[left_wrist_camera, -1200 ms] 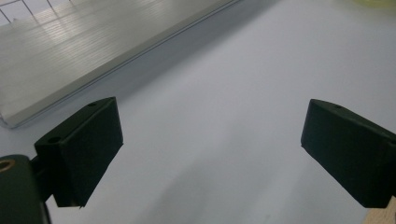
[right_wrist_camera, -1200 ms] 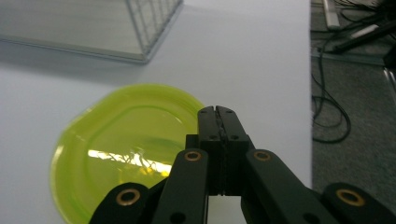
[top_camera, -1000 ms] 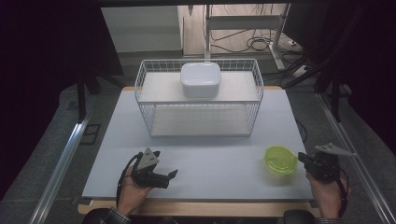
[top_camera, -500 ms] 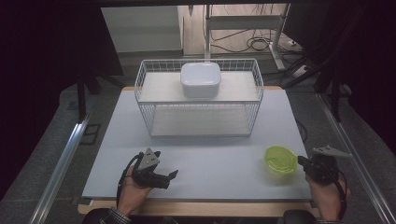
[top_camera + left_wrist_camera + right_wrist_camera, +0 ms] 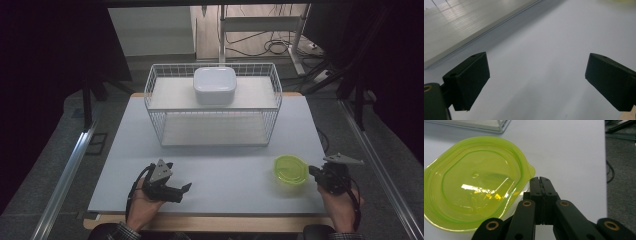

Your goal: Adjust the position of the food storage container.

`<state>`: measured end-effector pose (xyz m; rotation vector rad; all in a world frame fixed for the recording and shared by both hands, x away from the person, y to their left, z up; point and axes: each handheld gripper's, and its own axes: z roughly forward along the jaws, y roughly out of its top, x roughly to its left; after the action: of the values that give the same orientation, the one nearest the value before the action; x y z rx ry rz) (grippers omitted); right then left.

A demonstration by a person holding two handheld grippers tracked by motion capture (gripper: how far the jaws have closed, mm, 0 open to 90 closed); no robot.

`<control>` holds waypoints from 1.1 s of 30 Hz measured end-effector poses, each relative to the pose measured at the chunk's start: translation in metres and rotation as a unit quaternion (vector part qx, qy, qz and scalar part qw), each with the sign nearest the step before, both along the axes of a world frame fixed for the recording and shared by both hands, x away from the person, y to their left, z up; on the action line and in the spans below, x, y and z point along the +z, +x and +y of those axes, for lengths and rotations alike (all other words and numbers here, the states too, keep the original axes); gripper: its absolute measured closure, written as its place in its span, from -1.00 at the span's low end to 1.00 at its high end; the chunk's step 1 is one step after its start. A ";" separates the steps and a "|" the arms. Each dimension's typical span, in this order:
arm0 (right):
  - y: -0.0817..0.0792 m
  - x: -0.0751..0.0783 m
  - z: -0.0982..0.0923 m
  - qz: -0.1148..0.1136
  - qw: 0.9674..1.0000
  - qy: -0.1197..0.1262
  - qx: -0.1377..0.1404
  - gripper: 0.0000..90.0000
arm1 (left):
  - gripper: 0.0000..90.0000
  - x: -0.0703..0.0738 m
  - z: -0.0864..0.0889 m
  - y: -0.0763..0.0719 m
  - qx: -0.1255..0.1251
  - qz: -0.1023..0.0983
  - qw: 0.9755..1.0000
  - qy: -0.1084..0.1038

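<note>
A translucent yellow-green lid [image 5: 291, 170] lies flat on the white table [image 5: 225, 165] at the front right. My right gripper [image 5: 313, 171] rests on the table just to its right, pointing at it. In the right gripper view the lid [image 5: 476, 182] is large at the left, and my right gripper [image 5: 539, 179] is shut with nothing between its jaws, its tips just beside the lid's small tab [image 5: 531, 169]. My left gripper [image 5: 183, 192] lies at the front left, pointing right. In the left gripper view it [image 5: 536, 82] stands wide open over bare table.
A white wire basket [image 5: 215, 119] with two levels stands at the middle back of the table, a white lidded container [image 5: 215, 85] on its upper shelf. The basket's base edge [image 5: 486, 128] runs just beyond the lid. Dark floor and cables surround the table.
My right gripper has edged slightly left, closer to the green lid. The left gripper, the lid and the basket have not moved.
</note>
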<state>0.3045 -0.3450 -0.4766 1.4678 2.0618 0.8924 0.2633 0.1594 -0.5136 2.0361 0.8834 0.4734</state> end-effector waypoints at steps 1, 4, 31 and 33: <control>0.001 0.000 0.002 0.001 1.000 0.001 0.003 0.98 | -0.89 0.000 0.000 0.000 0.000 0.000 1.000 0.000; 0.005 -0.002 0.007 0.005 1.000 0.002 0.010 0.98 | -0.88 0.000 0.000 0.000 0.000 0.001 1.000 0.000; 0.018 -0.022 0.024 0.058 0.996 0.041 0.050 0.99 | -0.88 0.000 0.000 0.000 0.000 0.002 1.000 0.000; 0.020 -0.023 0.026 0.061 0.996 0.045 0.055 0.99 | -0.88 0.000 0.000 0.000 0.000 0.002 1.000 -0.001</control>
<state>0.3243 -0.3189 -0.4994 1.5013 2.2359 0.9718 0.2638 0.1591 -0.5141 2.0364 0.8863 0.4689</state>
